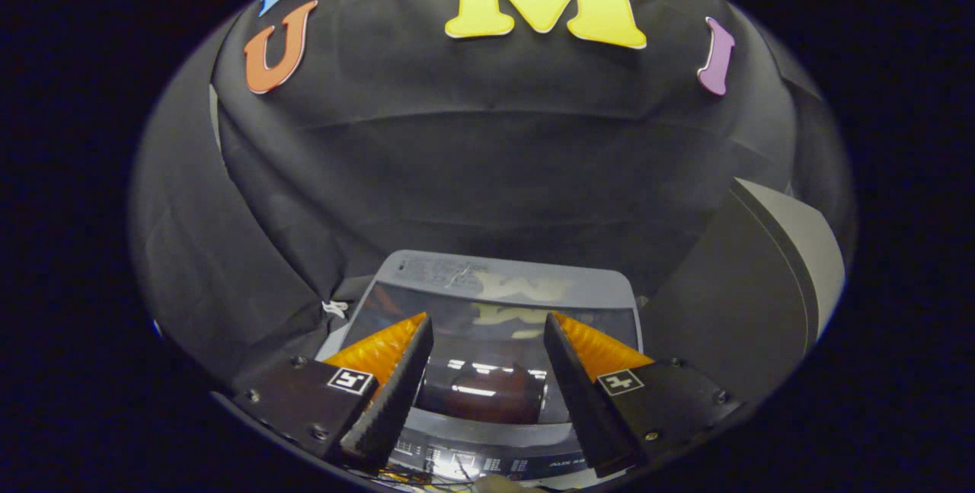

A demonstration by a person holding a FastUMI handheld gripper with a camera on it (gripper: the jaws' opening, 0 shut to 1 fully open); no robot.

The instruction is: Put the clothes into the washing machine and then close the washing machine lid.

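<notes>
A small top-loading washing machine stands below and just ahead of my fingers, with its grey top frame toward the black cloth wall. Its dark glass lid lies flat and looks closed, and its glossy surface mirrors the lights. A dark reddish shape shows at the glass between my fingers; I cannot tell whether it is cloth inside the drum. The control panel runs along the near edge. My gripper hovers over the lid, open, with nothing between its fingers.
The black cloth wall rises right behind the machine and wraps round on the left. A dark board with a pale grey face leans to the right of the machine. A small white tag sits by the machine's far left corner.
</notes>
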